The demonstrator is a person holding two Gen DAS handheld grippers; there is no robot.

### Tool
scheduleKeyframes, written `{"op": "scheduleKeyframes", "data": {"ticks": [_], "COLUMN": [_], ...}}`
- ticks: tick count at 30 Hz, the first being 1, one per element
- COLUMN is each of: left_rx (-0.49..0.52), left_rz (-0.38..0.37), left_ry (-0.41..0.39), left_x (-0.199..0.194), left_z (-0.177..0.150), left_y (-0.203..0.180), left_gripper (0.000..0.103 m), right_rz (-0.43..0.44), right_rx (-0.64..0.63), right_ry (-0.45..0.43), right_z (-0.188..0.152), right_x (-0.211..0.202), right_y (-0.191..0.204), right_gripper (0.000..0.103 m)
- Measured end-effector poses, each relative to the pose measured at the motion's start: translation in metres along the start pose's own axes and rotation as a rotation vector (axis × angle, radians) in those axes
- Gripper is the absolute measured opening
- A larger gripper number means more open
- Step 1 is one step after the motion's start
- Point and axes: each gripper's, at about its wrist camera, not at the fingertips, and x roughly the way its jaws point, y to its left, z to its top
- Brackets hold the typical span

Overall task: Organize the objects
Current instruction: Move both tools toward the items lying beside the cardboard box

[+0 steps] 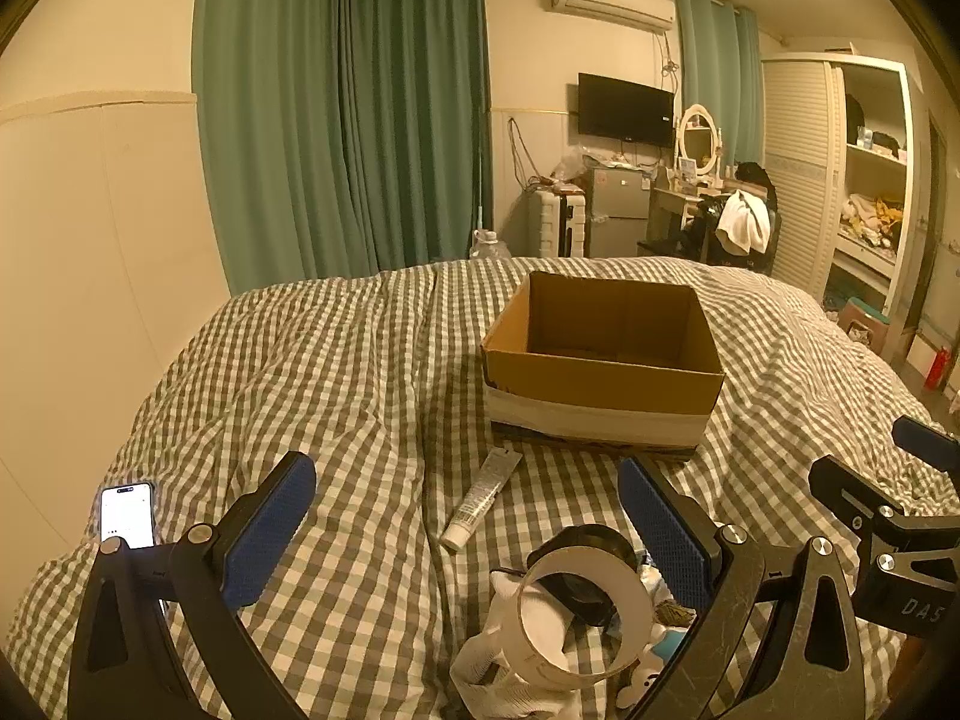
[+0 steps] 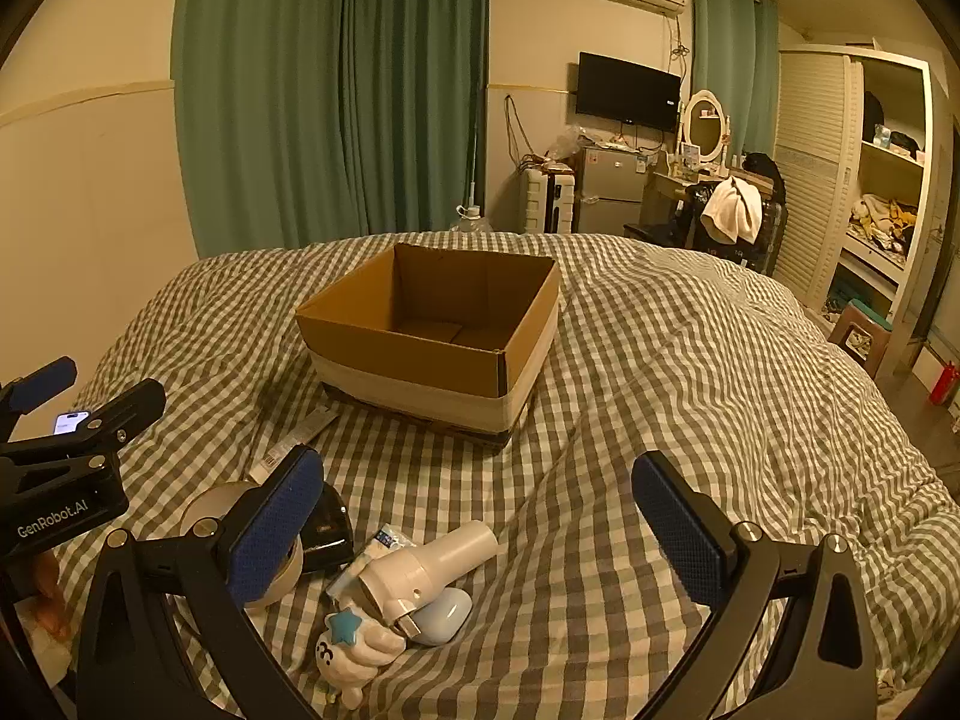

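**Both claws apart over the clutter**

While the cardboard box (image 2: 438, 330) sits open on the checked bed (image 2: 690, 372), I see a tape roll (image 1: 585, 612), a tube (image 1: 483, 495) and a white hair dryer (image 2: 429, 570) lying near it. My left claw (image 1: 468, 528) and right claw (image 2: 480, 534) both gape, gripping nothing.

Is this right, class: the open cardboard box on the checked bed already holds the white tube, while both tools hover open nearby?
Not quite. The cardboard box looks empty; the white tube lies on the checked bed in front of it, as the left wrist view shows. The rest stands: the left tool and right tool are both open.
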Motion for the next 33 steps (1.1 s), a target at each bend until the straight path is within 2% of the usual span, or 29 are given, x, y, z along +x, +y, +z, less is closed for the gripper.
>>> {"op": "scheduleKeyframes", "data": {"ticks": [33], "left_rx": [0.026], "left_rz": [-0.014], "left_ry": [-0.006], "left_x": [-0.015], "left_z": [0.005], "left_y": [-0.001], "left_gripper": [0.103], "right_rz": [0.017], "right_rx": [-0.012], "right_ry": [-0.017], "right_z": [0.005], "right_x": [-0.017], "right_y": [0.009], "right_gripper": [0.103]}}
